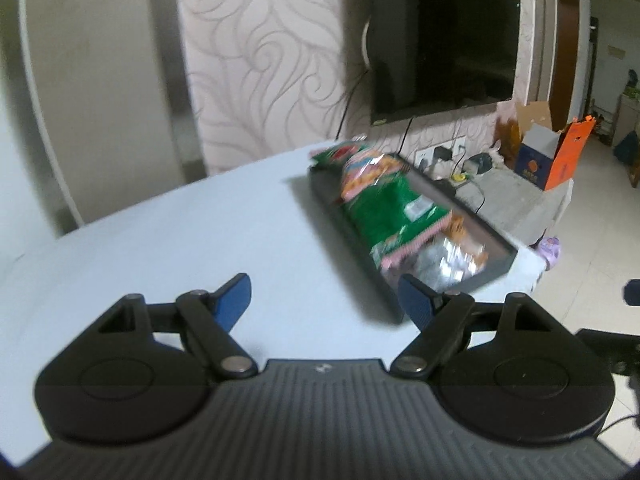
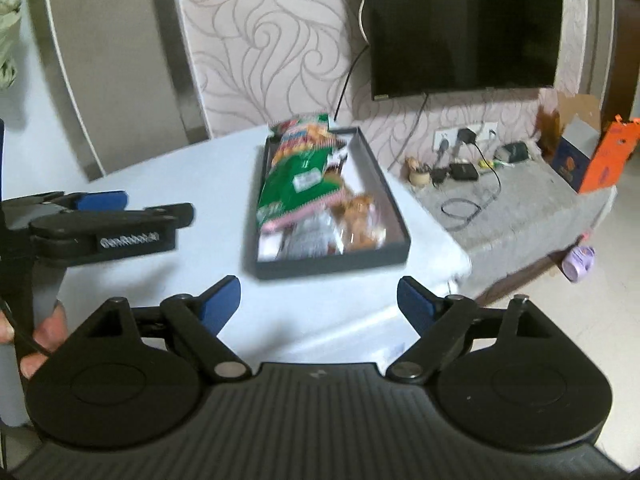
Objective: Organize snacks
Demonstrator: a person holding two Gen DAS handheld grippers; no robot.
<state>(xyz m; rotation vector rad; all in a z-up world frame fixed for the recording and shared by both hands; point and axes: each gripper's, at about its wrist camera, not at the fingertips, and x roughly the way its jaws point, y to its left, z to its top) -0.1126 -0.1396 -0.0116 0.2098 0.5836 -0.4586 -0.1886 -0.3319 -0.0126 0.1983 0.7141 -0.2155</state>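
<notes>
A dark rectangular tray [image 2: 396,216] stands on the pale blue table [image 2: 192,168], filled with several snack packets: a green packet [image 2: 296,184], a pink-edged one, and a clear bag of brown snacks [image 2: 360,220]. In the left wrist view the same tray [image 1: 332,216] lies ahead and to the right, with the green packet [image 1: 392,208] on top. My left gripper [image 1: 326,300] is open over bare table, nothing between its blue pads. My right gripper [image 2: 318,300] is open too, short of the tray's near end. The left gripper [image 2: 120,208] also shows at the left of the right wrist view, held by a hand [image 2: 48,332].
A black television [image 2: 464,28] hangs on the patterned wall. Right of the table stands a low grey-covered bench [image 2: 520,208] with chargers, cables and an orange box [image 2: 604,156]. A small purple item [image 2: 578,262] lies on the floor beside it. The table edge [image 2: 460,276] is close to the tray.
</notes>
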